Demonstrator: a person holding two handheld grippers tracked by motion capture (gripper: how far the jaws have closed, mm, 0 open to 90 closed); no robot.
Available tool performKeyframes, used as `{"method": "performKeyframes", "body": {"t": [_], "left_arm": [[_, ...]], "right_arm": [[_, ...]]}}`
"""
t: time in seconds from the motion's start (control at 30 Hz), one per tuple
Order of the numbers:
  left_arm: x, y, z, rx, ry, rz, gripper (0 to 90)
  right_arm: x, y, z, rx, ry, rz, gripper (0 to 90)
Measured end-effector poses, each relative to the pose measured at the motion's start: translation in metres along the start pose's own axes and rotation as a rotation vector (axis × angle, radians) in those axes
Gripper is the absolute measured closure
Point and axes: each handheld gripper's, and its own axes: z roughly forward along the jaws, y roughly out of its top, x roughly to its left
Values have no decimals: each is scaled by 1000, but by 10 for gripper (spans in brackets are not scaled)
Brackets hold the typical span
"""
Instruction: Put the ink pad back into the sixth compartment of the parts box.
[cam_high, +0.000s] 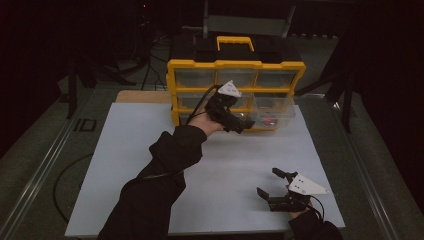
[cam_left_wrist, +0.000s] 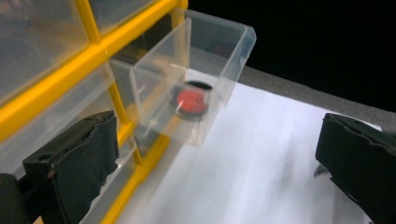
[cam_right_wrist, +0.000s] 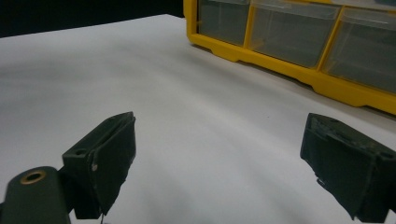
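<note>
Drawer (cam_left_wrist: 205, 70): pulled out of the yellow organizer (cam_high: 235, 65), long axis pointing away from it (red piece (cam_left_wrist: 190, 100) inside).
Left hand-held gripper (cam_left_wrist: 217, 154): wide open, empty, just before the drawer.
Right hand-held gripper (cam_high: 272, 182): wide open, empty, well apart from the organizer.

Pulled-out drawer (cam_left_wrist: 205, 79) juts from yellow organizer (cam_high: 235, 67); white tabletop (cam_high: 225, 165) open before it.

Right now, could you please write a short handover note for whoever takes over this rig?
Left gripper: open, holding nothing, at the front of the yellow organizer, beside the drawer.
Right gripper: open, holding nothing, low over the white board near its right front corner.
Drawer: clear, pulled out from the organizer's right side, with a red and black round part inside.
Done: drawer is open.
Left, probably: take the part out or push the drawer shut; the other drawers look closed.
</note>
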Motion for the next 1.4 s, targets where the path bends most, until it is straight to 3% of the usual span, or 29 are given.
{"method": "performKeyframes", "body": {"t": [0.87, 0.97, 1.13, 1.4], "left_arm": [[-1, -84, -49, -2, 45, -34, 3], [-2, -95, -52, -13, 42, -50, 3], [-7, -112, -57, 0, 45, -36, 2], [-12, -143, -68, -13, 33, -69, 2]], "right_arm": [[1, 1, 2, 4, 3, -11, 104], [2, 1, 2, 6, 4, -9, 104], [2, 2, 2, 5, 7, -7, 104], [2, 2, 2, 8, 6, -8, 104]]}}
